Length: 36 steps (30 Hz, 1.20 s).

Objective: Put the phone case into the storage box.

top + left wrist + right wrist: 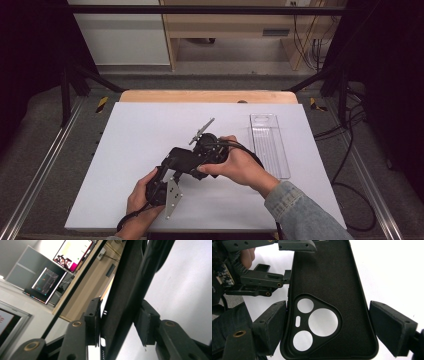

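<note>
A black phone case (pixel 324 277) with a three-hole camera cutout is held between both grippers over the white table (pixel 130 135). In the right gripper view its inner side faces me, and my right gripper (pixel 327 330) is shut on its two long edges at the camera end. My left gripper (pixel 120 323) sees the case (pixel 125 290) edge-on, with both pads against it. The left gripper's jaws also show in the right gripper view, at the far end of the case. In the high view the left gripper (pixel 167 175) and the right gripper (pixel 192 155) meet at mid table.
A clear plastic tray (pixel 270 145) lies lengthwise on the table's right side. The table's wooden far edge (pixel 207 96) borders a grey floor. Black frame rails run along both sides. Cables trail on the floor at the right.
</note>
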Tool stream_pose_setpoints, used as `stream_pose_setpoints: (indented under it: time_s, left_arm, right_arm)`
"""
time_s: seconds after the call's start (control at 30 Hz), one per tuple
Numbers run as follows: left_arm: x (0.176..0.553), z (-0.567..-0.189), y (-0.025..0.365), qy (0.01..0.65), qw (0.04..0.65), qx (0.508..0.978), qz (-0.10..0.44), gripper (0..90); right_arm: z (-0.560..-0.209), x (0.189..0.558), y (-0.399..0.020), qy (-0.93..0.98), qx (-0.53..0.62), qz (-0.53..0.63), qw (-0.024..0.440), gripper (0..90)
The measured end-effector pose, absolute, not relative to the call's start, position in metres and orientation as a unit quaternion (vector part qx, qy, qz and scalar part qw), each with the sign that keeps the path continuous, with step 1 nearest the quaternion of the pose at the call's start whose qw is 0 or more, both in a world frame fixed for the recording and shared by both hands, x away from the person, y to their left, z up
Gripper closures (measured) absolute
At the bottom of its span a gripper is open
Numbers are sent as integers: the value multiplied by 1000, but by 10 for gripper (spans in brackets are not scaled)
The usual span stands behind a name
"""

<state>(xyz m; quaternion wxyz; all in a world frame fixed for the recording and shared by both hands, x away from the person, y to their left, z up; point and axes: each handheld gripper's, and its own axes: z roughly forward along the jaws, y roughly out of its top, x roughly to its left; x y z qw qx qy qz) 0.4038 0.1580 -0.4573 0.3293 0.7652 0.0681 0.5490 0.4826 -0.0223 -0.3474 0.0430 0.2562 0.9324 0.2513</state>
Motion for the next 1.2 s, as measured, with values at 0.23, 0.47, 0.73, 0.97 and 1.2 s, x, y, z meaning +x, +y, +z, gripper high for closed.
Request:
stream_pose_setpoints:
  time_s: [0.23,0.47,0.73,0.97,1.2]
  left_arm:
    - [401,-459,155,50,319,766,555,669]
    - [400,-458,157,45,307,770,558,753]
    - [398,-456,157,44,308,778,546,798]
    - [402,-454,166,80,315,776,540,799]
    - [407,-453,176,135,332,770,527,799]
  right_arm:
    - [-347,483,-20,932,257,254,33,170]
    - [-346,483,-18,932,254,258,27,164]
    - [-344,487,-25,916,267,298,5,134]
    - [-334,479,-43,902,251,350,35,84]
    - [-339,468,-72,870,262,408,85,69]
